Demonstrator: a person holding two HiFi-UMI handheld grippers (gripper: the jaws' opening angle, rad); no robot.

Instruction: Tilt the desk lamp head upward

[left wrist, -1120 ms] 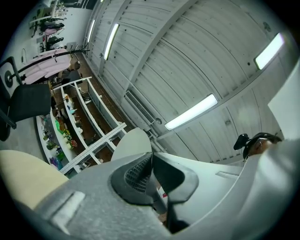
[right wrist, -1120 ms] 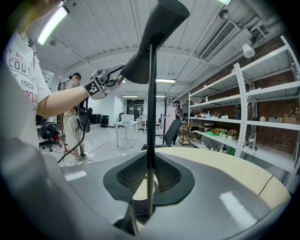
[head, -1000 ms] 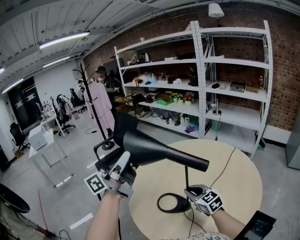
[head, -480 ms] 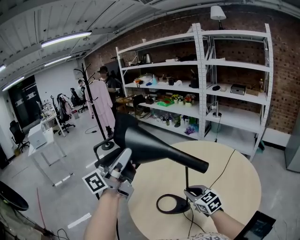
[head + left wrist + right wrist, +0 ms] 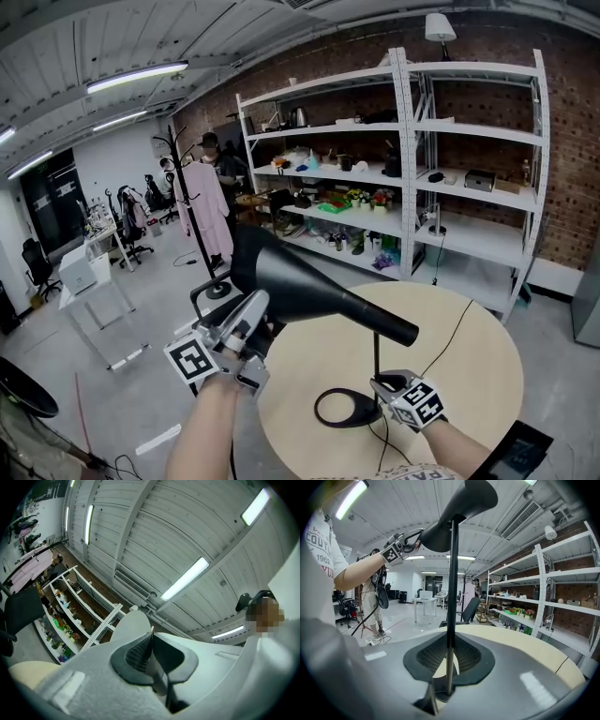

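Fingers on my left gripper (image 5: 253, 307) are closed on the wide rim of the black desk lamp head (image 5: 309, 295) in the head view. The head slants across the near edge of the round worktop (image 5: 478, 366). Its narrow end meets the top of a thin pole (image 5: 376, 356), which rises from a ring base (image 5: 345, 408) on the worktop. My right gripper (image 5: 382, 384) has its fingers round that pole, low down near the base. From the left gripper view I see the dark pads (image 5: 136, 653) pressed tightly together, only a thin sliver in the seam, with ceiling strip lights (image 5: 185, 579) behind. From the right gripper view, the pole (image 5: 452, 597) runs straight up between the pads, which pinch it. The lamp head (image 5: 459, 506) sits on top, its wide end at the left gripper (image 5: 411, 538).
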